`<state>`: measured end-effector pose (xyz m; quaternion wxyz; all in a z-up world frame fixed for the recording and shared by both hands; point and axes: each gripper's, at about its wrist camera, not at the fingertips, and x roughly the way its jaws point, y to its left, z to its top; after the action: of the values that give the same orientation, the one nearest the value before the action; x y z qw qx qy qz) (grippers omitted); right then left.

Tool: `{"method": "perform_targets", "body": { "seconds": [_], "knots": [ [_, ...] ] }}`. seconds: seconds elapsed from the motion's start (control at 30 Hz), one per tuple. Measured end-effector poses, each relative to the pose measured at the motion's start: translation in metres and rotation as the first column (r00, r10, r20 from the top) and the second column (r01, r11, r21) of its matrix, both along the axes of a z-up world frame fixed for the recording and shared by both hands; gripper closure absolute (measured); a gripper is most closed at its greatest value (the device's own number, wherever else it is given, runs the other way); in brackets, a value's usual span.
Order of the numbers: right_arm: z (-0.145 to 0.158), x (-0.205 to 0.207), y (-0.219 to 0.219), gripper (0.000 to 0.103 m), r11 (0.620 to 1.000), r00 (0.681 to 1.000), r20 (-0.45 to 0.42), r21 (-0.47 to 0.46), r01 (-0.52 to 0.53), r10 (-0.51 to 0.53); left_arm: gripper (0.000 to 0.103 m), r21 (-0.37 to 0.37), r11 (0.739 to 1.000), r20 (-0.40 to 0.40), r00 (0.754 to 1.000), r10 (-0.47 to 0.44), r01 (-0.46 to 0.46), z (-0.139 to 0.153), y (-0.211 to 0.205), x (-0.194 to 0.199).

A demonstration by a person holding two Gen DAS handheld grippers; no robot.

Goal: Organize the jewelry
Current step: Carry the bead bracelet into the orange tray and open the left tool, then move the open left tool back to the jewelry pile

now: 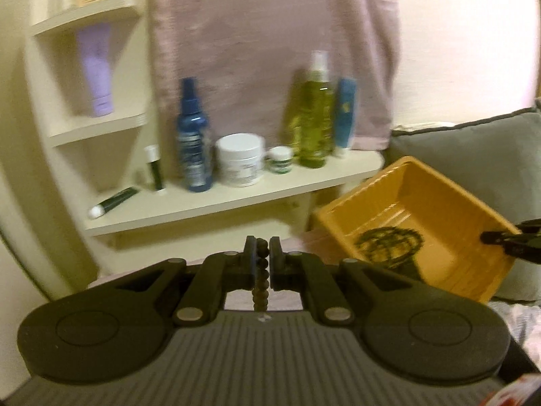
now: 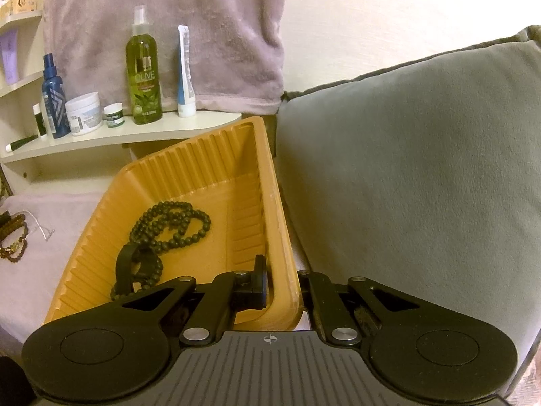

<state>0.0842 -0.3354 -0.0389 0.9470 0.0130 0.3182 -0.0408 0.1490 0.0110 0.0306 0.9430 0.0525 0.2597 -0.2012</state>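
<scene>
My left gripper point(image 1: 262, 248) is shut on a string of brown beads point(image 1: 262, 270), which hangs down between its pads, raised above the lilac cloth. To its right an orange ribbed tray point(image 1: 436, 182) is tipped up, with a dark bead necklace point(image 1: 389, 247) inside. In the right wrist view my right gripper point(image 2: 282, 272) is shut on the orange tray's point(image 2: 203, 159) near right wall, one finger inside and one outside. The dark bead necklace point(image 2: 172, 226) and a black loop point(image 2: 126, 264) lie on the tray's floor. More brown beads point(image 2: 13, 237) and a thin chain point(image 2: 42, 228) lie on the cloth at left.
A cream shelf point(image 2: 135, 133) behind the tray carries an olive spray bottle point(image 2: 143, 77), a blue bottle point(image 2: 54, 101), white jars and tubes. A pink towel point(image 2: 169, 17) hangs above it. A grey cushion point(image 2: 422, 152) stands right of the tray.
</scene>
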Motion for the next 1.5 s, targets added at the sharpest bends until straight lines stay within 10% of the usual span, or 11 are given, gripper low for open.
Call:
{"method": "perform_targets", "body": {
  "seconds": [0.83, 1.5],
  "knots": [
    [0.001, 0.001, -0.002, 0.098, 1.0, 1.0, -0.006, 0.01, -0.002, 0.002, 0.095, -0.079, 0.952, -0.149, 0.941, -0.304, 0.295, -0.051, -0.156, -0.024],
    [-0.001, 0.002, -0.002, 0.098, 1.0, 1.0, -0.012, 0.004, -0.006, 0.006, 0.082, -0.056, 0.996, -0.104, 0.993, 0.061, -0.067, -0.056, -0.047, -0.02]
  ]
}}
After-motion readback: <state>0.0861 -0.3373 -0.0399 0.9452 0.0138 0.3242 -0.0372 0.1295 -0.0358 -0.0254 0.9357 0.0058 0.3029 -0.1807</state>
